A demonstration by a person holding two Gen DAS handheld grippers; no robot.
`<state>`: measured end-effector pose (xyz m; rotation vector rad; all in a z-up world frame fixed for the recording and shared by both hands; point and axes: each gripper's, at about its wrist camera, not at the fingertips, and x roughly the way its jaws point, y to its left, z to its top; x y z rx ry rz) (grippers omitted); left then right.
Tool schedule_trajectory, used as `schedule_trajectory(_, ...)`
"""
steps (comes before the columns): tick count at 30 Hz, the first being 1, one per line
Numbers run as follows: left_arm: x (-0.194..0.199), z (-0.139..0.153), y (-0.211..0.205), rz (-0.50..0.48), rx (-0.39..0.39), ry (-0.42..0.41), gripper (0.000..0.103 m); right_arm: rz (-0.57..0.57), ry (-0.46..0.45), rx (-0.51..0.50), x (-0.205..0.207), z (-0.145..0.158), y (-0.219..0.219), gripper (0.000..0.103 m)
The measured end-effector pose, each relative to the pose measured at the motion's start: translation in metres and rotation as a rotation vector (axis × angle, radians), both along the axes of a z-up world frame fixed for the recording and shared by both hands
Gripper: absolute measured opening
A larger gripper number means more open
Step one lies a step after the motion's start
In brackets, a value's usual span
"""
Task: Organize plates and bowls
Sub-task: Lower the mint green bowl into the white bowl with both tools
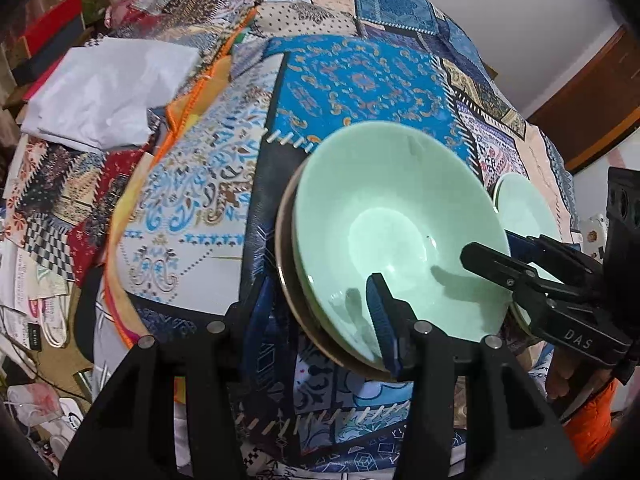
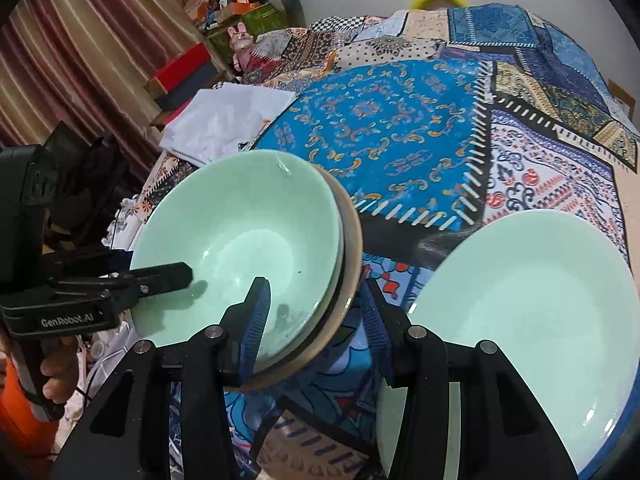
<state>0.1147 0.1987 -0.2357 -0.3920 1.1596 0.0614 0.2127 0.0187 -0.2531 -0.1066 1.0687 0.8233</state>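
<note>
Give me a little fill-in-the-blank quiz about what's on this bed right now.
1. The green bowl sits stacked inside a ____ bowl.
2. Both grippers straddle that stack's ____.
3. In the right wrist view, a green ____ lies to the right of the stack.
4. Beyond the stack lies a crumpled ____ cloth.

Missing words: brown; rim; plate; white

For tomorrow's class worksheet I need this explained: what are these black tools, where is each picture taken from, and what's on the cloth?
A person holds a two-finger gripper in each hand; a camera on each looks along its fingers. One picture is from the left gripper, the other from the right gripper. On the patchwork cloth are a green bowl nested in a brown dish, and a green plate beside. Both grippers straddle the stack's rim; whether they pinch it is unclear.
</note>
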Motion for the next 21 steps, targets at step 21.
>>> schedule_trajectory(21, 0.005, -0.012, -0.01, 0.007, 0.006, -0.023, 0.041, -0.018, -0.002, -0.034, 0.004, -0.012, 0.011, 0.034)
